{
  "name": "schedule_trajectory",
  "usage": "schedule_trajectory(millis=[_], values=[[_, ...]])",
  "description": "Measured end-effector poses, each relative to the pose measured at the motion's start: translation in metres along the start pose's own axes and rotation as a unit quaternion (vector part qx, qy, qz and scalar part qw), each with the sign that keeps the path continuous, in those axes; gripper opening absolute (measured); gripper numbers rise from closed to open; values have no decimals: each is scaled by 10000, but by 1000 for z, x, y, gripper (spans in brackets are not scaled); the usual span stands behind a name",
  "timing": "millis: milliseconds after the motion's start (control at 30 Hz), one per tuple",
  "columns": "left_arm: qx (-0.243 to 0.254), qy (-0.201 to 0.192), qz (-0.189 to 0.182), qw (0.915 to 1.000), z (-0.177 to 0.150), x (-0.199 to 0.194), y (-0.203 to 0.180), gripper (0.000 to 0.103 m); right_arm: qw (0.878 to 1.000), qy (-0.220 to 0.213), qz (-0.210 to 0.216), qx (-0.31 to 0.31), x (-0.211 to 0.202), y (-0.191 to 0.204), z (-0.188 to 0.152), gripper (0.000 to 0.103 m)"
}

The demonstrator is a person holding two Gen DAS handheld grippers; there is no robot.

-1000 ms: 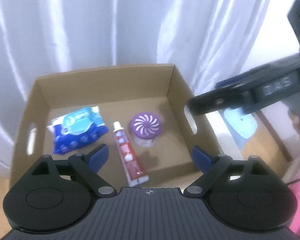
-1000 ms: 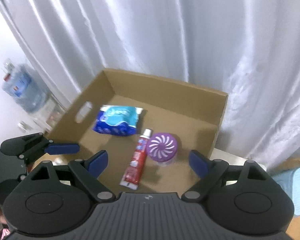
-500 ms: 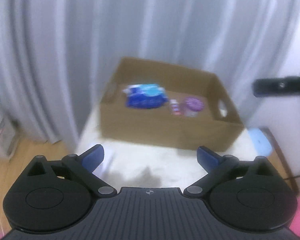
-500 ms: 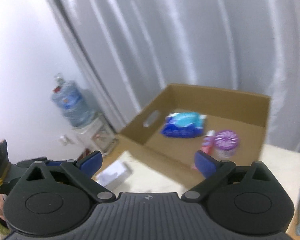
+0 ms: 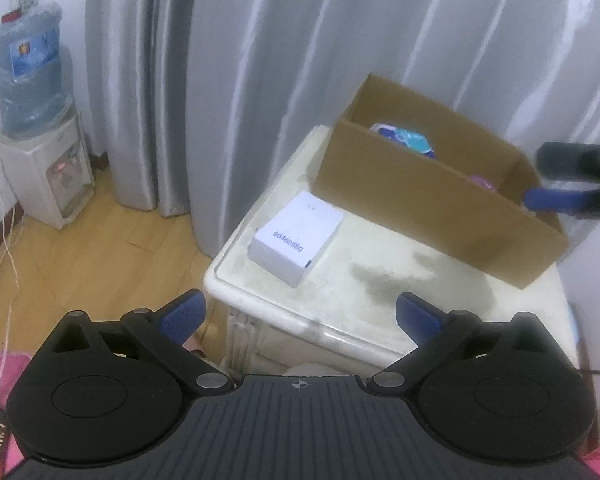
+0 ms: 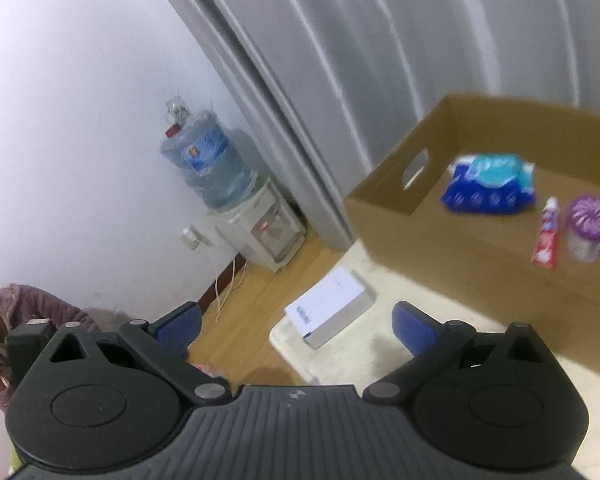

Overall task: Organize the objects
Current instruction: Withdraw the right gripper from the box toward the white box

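A white box [image 5: 296,238] with blue print lies flat near the left corner of the cream table [image 5: 380,280], just in front of the open cardboard box [image 5: 420,208]. Inside that box lie a blue wipes pack [image 6: 488,184], a red toothpaste tube [image 6: 546,236] and a purple-lidded jar [image 6: 590,226]. My left gripper [image 5: 300,312] hangs over the table's near edge, short of the white box, its jaws opening with nothing between them. My right gripper [image 6: 296,322] is open and empty, with the white box [image 6: 330,306] just beyond its fingers. One of its blue pads [image 5: 552,200] shows beside the cardboard box's right end.
Grey curtains hang behind the table. A water dispenser [image 5: 44,176] with a blue bottle [image 5: 24,76] stands on the wooden floor at the left, with cables along the wall. A person's sleeve [image 6: 32,308] shows at the far left.
Both grippers have pulled back from above the cardboard box and swung left. The white box and the table corner have come into view. Both pairs of jaws stand wider.
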State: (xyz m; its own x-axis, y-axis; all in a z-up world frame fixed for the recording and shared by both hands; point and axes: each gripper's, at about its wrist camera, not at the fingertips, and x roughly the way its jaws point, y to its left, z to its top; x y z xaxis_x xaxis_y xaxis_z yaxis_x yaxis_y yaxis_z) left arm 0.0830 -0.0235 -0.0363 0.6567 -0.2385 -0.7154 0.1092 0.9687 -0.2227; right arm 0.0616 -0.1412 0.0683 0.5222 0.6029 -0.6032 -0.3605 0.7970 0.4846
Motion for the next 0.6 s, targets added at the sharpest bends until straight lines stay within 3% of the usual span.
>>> schedule_trajectory(millis=[400, 600], values=[[320, 184, -325, 9988, 31, 91, 6, 102, 9981, 542, -49, 302, 102, -27, 6, 103], [276, 247, -648, 9972, 36, 115, 14, 102, 9961, 741, -127, 473, 155, -40, 15, 95]])
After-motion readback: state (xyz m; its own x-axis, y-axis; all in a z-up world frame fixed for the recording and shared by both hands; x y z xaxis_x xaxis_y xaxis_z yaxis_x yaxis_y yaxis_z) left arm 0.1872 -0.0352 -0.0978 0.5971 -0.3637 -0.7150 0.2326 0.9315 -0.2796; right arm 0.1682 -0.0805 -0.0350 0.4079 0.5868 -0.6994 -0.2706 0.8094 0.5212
